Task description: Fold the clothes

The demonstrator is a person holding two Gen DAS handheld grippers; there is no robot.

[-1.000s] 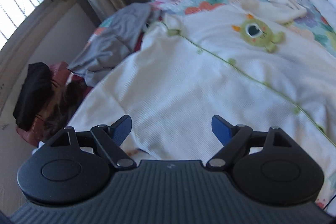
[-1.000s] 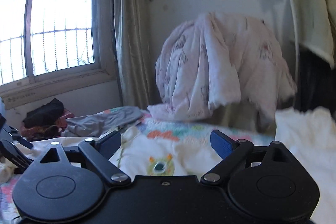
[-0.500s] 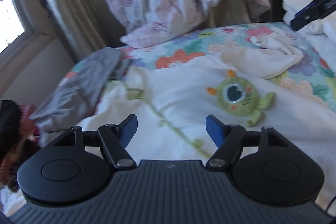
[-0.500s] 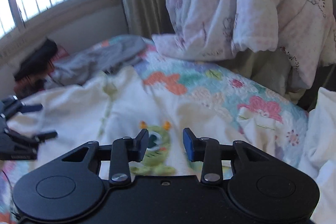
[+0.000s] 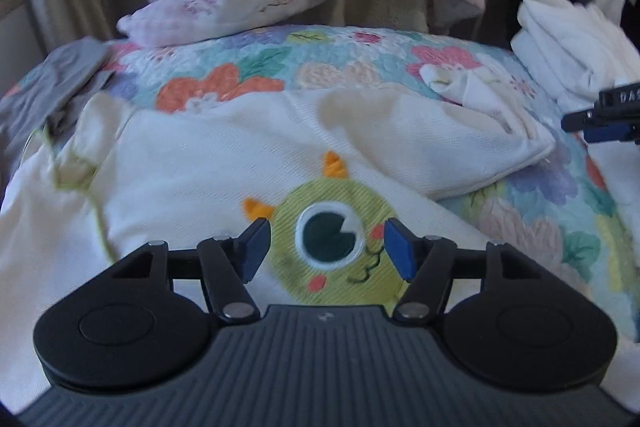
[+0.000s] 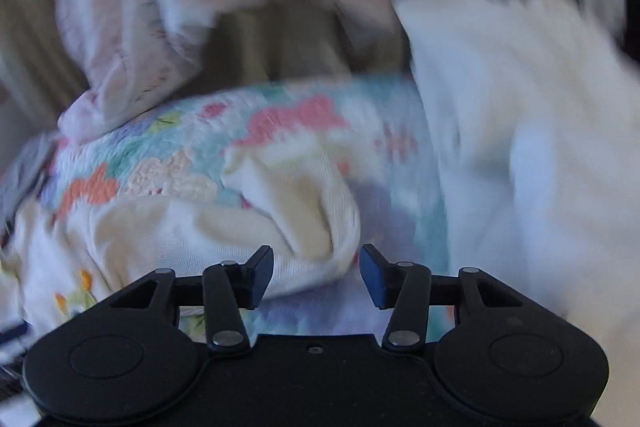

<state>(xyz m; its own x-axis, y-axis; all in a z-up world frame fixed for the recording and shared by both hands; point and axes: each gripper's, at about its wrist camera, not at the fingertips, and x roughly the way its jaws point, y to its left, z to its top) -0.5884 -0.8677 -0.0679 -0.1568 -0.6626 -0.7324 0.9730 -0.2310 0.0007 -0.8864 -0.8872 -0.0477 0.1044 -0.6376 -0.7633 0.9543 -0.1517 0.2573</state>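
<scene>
Left tongs point(image 5: 326, 249) frame monster patch point(image 5: 340, 247); right tongs point(image 6: 316, 277), sleeve cuff point(image 6: 308, 211).

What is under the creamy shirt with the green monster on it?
The cream shirt lies on a flowery quilt, which shows around its top and right edges. What the quilt looks like beneath the shirt is covered, so it cannot be seen.

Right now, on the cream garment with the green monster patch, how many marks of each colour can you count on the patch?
Cream garment, monster patch:
Orange horns: 2
Red cheek spots: 2
Dark eye: 1
Total: 5
</scene>
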